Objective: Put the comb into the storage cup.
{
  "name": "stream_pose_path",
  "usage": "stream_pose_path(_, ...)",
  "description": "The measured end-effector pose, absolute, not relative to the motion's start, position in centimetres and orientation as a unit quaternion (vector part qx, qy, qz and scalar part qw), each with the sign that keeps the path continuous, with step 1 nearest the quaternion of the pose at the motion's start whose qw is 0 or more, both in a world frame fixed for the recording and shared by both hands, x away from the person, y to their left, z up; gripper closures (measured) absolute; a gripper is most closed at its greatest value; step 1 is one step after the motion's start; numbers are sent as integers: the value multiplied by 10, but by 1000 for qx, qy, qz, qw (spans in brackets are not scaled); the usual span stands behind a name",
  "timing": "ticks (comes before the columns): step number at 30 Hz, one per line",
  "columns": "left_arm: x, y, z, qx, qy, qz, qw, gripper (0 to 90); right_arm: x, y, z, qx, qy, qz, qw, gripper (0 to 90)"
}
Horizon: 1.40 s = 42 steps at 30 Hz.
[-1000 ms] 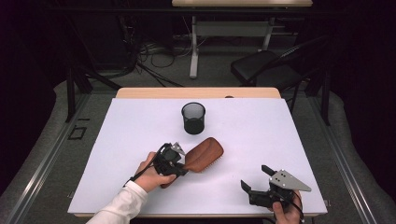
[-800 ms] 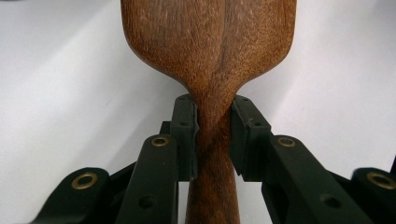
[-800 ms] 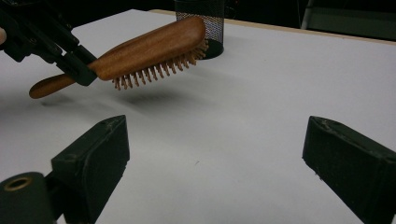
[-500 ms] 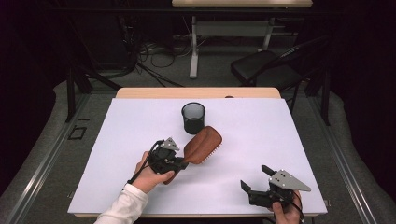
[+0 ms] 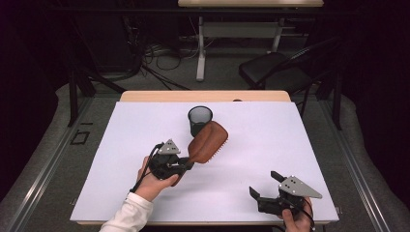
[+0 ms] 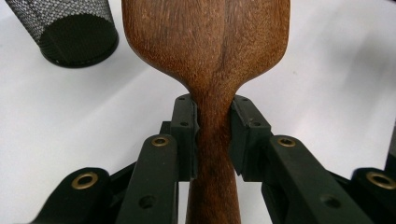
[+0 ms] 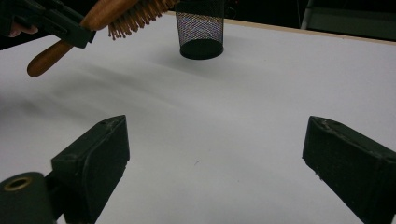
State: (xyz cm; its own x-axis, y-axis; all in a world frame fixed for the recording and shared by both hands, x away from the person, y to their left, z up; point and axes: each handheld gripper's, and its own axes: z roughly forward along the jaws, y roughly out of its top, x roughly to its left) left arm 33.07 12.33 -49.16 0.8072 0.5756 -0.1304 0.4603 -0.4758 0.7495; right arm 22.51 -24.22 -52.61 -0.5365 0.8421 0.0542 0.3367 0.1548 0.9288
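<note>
While the right hand-held gripper (image 5: 265,192) gapes empty, the left hand-held gripper (image 6: 213,135) clamps a brown wooden hairbrush (image 5: 207,141).

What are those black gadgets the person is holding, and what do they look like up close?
They are handheld two-jaw grippers. The left gripper and the right gripper are black, each topped by a grey three-cornered plate with small dark holes, and each trails a black cable. Up close, the jaws are blocky black links joined by brass-coloured rivets, ending in flat pads. The person's left arm wears a white sleeve.
</note>
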Motion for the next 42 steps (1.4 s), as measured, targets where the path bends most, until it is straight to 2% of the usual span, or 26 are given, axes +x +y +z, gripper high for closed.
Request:
stream_pose_path(23,321,145,-479,809,314,100,487,729,227,-237,-528,419,713,504,249,71)
stream_pose_path(29,318,147,-477,801,313,109,498,729,234,-231,-528,423,712,511,230,64)
stream_pose_path(33,317,149,-475,797,314,112,503,729,238,-227,-527,425,720,500,225,0)
stream_pose_path(36,317,150,-475,792,318,114,509,729,243,-221,-525,433,725,483,231,0)
stream_pose_path(42,318,154,-474,785,321,118,516,729,256,-216,-514,457,720,480,205,0)
